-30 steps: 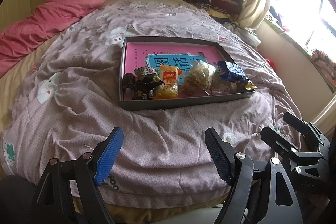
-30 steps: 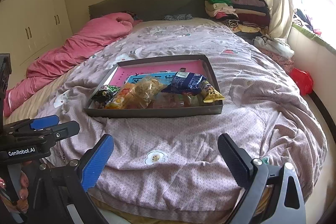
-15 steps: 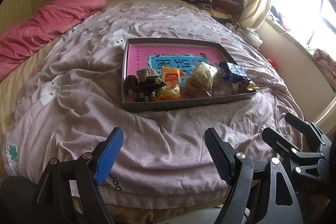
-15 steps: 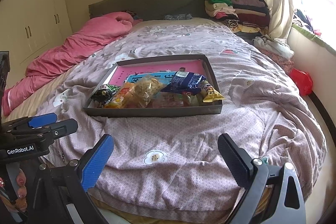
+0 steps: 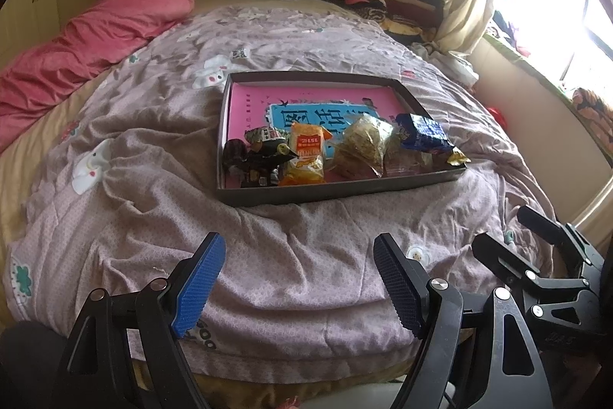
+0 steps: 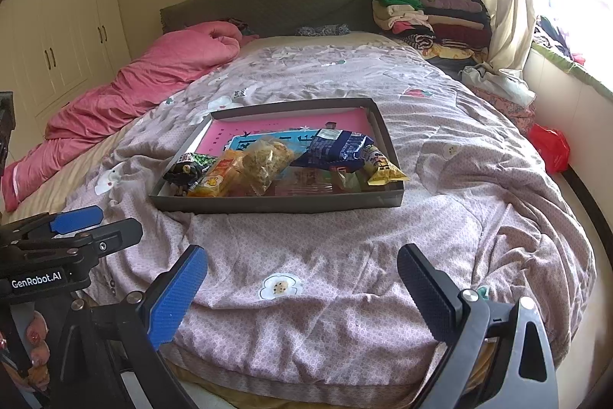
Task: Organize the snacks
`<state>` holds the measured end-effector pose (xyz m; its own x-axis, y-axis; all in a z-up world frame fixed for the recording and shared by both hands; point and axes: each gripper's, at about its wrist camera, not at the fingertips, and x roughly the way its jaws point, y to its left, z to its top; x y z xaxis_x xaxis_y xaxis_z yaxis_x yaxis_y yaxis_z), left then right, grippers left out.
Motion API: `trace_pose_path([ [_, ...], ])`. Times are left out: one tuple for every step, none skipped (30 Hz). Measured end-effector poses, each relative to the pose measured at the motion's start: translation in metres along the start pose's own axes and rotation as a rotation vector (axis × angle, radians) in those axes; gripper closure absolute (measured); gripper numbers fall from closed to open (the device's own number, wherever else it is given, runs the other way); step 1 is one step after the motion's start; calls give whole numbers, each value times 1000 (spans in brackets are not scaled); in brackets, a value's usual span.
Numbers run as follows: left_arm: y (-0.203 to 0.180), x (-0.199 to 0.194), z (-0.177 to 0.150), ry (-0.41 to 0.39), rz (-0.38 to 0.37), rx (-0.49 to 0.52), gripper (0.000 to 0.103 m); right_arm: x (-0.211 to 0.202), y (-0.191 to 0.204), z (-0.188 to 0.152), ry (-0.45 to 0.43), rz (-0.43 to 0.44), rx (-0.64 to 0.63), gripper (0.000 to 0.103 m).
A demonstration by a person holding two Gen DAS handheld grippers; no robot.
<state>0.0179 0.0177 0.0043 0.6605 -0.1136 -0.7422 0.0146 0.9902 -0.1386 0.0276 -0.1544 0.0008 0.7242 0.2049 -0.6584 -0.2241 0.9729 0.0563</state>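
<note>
Both grippers are hovering at the foot of the bed, low over the mauve quilt (image 5: pixel 161 202), and neither is carrying anything: the left gripper (image 5: pixel 297 288) is standing with its blue pads spread wide, and the right gripper (image 6: pixel 302 290) is likewise gaping, with only quilt showing between its fingers.

The snacks are all sitting in the shallow dark tray (image 6: pixel 276 206) in the middle of the bed, bunched along its near wall while the far half is showing only the pink-and-blue printed sheet on its floor. From left to right they are lying as a dark packet (image 5: pixel 254 161), an orange packet (image 5: pixel 306 156), a clear bag of pale pieces (image 5: pixel 364 144) and a blue packet (image 5: pixel 421 133), with a small yellow packet (image 6: pixel 385 171) poking over the near right corner. Several are overlapping, so the heap is fitting either a pile waiting to be sorted or one just gathered in (one moment is not settling which).

Whichever gripper is reaching in would do well to be coming from above, over the tray wall, pinching a packet by a sealed edge, not its puffy middle, and choosing one lying on top so the neighbours are not dragging along
</note>
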Motion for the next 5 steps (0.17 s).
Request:
trace_pose_path([
  [1, 1, 0, 1, -4, -7, 22, 0, 0, 0, 0, -2, -2, 3],
  [3, 2, 1, 2, -8, -13, 22, 0, -1, 0, 0, -3, -4, 3],
  [7, 3, 2, -4, -17, -28, 22, 1, -4, 1, -2, -1, -7, 3],
  [12, 4, 3, -11, -24, -43, 22, 2, -8, 2, -7, -4, -8, 3],
  [15, 5, 5, -15, -21, -52, 22, 3, -15, 4, -15, -14, 3, 3],
])
